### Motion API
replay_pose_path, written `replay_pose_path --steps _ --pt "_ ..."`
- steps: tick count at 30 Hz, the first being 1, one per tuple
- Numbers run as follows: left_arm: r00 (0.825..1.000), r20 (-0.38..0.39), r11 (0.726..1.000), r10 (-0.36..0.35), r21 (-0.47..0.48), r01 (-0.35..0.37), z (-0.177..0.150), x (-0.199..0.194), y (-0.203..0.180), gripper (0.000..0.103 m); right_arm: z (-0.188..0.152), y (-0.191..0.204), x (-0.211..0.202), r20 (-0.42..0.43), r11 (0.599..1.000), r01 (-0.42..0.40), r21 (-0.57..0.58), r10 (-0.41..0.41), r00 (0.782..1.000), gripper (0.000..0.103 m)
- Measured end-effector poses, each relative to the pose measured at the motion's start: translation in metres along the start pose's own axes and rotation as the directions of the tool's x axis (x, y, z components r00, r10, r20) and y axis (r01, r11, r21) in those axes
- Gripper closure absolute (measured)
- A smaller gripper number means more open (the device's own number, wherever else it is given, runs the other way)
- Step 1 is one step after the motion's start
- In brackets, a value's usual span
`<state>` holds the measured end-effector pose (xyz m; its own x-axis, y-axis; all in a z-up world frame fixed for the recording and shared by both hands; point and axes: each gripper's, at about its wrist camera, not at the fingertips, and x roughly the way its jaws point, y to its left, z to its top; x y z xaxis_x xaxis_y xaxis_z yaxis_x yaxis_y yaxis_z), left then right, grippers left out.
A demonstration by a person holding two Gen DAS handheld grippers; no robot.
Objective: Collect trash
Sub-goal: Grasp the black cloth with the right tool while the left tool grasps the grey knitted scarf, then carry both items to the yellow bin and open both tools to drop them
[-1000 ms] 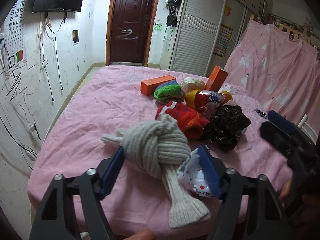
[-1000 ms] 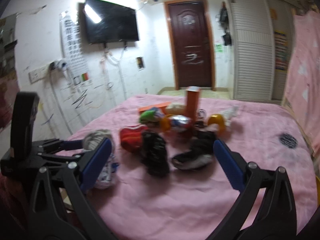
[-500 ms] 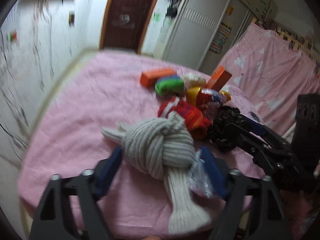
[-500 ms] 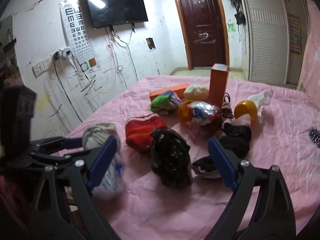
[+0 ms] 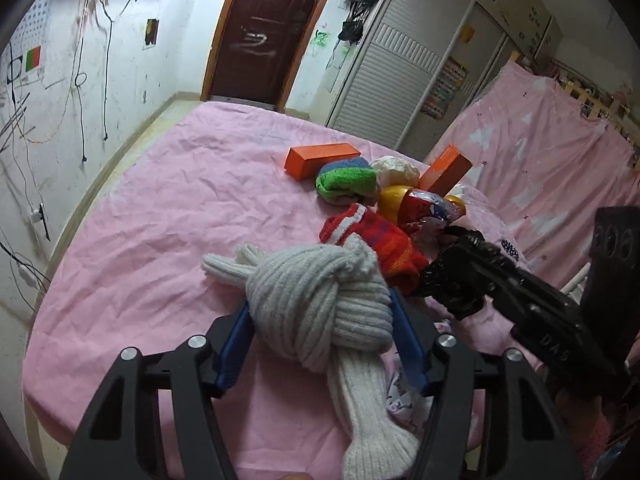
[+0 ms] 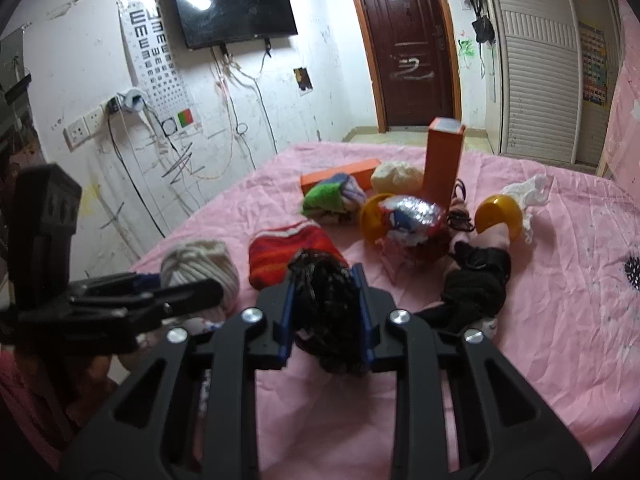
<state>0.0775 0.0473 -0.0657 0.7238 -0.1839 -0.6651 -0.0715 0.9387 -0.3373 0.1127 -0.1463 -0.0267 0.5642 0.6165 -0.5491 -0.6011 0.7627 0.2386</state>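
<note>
Left hand-held gripper point(image 5: 320, 320) had just been closing, blue pads against both sides of a knotted grey-white sock point(image 5: 316, 312) on the near edge of the bed point(image 5: 160, 208), so it held the sock. A crumpled white wrapper point(image 5: 400, 396) lay just beside the sock on the right, partly under the right finger.

Right hand-held gripper point(image 6: 326, 304) had just been closing too, now narrow, pads squeezing a crumpled black plastic bag point(image 6: 328, 300) near the middle of the bed. In the left wrist view that bag point(image 5: 456, 276) sat to the right of the sock, with the right hand-held gripper point(image 5: 476, 264) reaching in from the right side.

Just behind the bag was a red striped sock point(image 6: 288, 252). Farther back: a green and blue sock ball point(image 6: 332, 198), a flat orange box point(image 6: 344, 174), an upright orange box point(image 6: 442, 164), a cream ball of cloth point(image 6: 396, 176), a shiny foil wrapper point(image 6: 408, 216) lying between two yellow capsule halves point(image 6: 498, 210). Crumpled white tissue point(image 6: 524, 196) lay far right, touching the right capsule half. A black sock point(image 6: 476, 284) lay to the right of the bag, apart from it.

Dark door point(image 6: 404, 44) and a wall TV point(image 6: 232, 0) at the far end of the room
</note>
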Motion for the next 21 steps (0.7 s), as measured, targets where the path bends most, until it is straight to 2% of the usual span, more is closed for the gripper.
replay_pose_path --steps 6,10,13,21 --pt "0.997 0.072 1.0 0.031 -0.004 -0.031 0.012 -0.017 0.001 0.048 0.009 -0.011 -0.019 0.063 1.0 0.02 0.013 -0.021 0.998 0.079" --pt "0.983 0.162 0.995 0.088 0.023 -0.093 0.024 -0.033 -0.009 0.048 0.015 -0.026 -0.037 0.106 0.999 0.041 0.032 -0.044 0.993 0.079" --pt "0.971 0.215 0.992 0.104 0.045 -0.117 0.033 -0.042 -0.021 0.048 0.017 -0.041 -0.053 0.137 0.996 0.069 0.052 -0.075 0.988 0.079" --pt "0.946 0.318 0.991 0.058 0.097 -0.094 0.054 -0.055 -0.07 0.048 0.021 -0.09 -0.112 0.243 0.979 0.156 0.132 -0.184 0.952 0.079"
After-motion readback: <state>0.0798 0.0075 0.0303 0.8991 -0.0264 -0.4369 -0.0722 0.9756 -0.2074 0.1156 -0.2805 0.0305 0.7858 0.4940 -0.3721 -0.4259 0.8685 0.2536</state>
